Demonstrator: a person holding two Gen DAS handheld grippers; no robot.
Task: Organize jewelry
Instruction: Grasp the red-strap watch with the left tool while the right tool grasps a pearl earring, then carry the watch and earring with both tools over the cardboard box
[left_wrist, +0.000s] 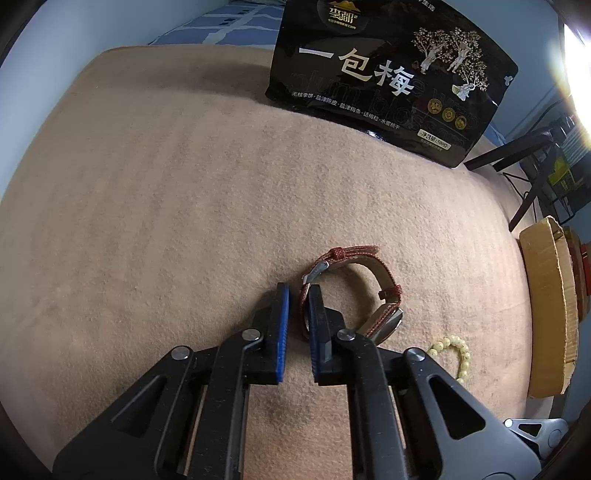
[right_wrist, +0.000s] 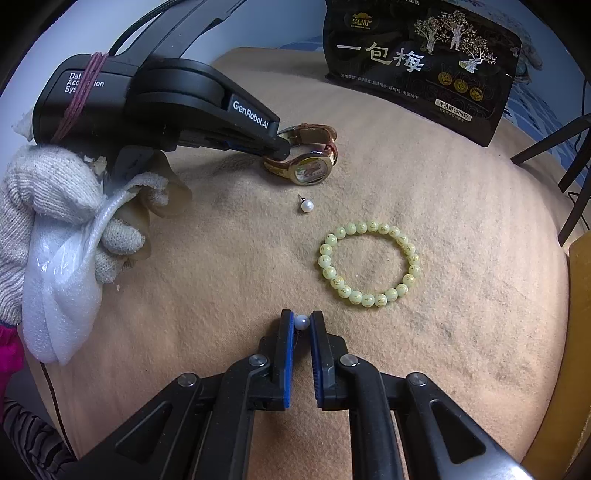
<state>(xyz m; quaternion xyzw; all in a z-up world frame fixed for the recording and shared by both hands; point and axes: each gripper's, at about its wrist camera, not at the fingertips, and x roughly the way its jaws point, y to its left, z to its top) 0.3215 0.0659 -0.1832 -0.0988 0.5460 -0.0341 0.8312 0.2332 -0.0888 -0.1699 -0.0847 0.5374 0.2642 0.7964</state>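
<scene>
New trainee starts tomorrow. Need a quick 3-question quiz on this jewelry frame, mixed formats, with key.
1. True or false: the right gripper is shut on a pearl stud earring.
2. The left gripper pinches which part of the wristwatch? A) dial B) red strap C) buckle
3. Fill in: the second pearl earring lies on the tan blanket between the watch and the ____.

Key:
1. True
2. B, the red strap
3. Green bead bracelet
</scene>
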